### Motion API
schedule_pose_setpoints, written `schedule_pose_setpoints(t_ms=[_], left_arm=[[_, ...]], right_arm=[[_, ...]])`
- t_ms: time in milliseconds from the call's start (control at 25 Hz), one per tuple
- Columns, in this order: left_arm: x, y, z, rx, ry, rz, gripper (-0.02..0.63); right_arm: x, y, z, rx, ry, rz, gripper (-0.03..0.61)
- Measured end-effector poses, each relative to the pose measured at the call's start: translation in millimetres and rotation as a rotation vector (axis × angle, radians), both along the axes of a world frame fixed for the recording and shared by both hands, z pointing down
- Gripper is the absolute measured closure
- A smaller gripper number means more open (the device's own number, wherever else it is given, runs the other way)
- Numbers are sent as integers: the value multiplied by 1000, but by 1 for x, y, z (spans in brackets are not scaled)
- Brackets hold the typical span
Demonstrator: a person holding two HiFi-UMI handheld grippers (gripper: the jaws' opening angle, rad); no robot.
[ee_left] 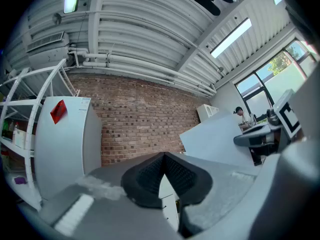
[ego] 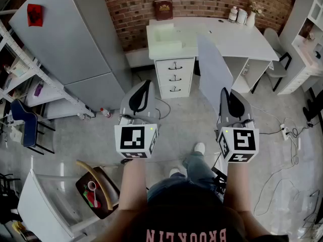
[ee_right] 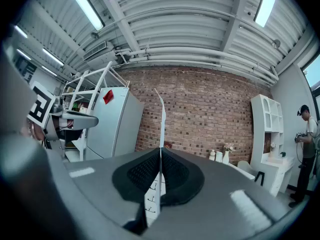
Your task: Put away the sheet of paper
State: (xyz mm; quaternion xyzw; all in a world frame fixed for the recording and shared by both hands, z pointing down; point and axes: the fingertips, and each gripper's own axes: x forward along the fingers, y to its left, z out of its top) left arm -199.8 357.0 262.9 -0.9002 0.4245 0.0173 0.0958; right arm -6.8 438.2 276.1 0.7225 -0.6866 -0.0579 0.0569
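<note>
Carrying step, by my read: bare floor point(ego: 184, 125) lies open ahead up to the white desk point(ego: 242, 42) and its drawer unit point(ego: 174, 77). The sheet of paper point(ego: 214, 72) stands upright, pinched at its lower edge by the right gripper point(ego: 225, 92), while the left gripper point(ego: 146, 84) has its jaws pressed together on nothing. Next likely needs a walk forward, keeping the floppy top edge off the desk's edge.

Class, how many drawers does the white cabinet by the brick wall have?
3, stacked in the white cabinet: top drawer, middle drawer, bottom drawer. Any on its hidden sides cannot be seen.
</note>
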Motion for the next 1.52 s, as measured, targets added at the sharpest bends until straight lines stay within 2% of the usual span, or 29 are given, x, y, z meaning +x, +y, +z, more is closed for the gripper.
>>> schedule_pose_setpoints(t_ms=[320, 640, 1160, 1520], left_arm=[[5, -39, 5, -15, 5, -14, 615], [22, -100, 2, -9, -15, -35, 615], [100, -224, 7, -50, -32, -74, 615], [136, -296, 13, -70, -10, -130, 615]], right_arm=[[7, -39, 3, -9, 12, -14, 580], [29, -107, 1, 13, -13, -29, 578], [107, -242, 5, -20, -28, -103, 578], [152, -325, 4, -35, -23, -151, 578]])
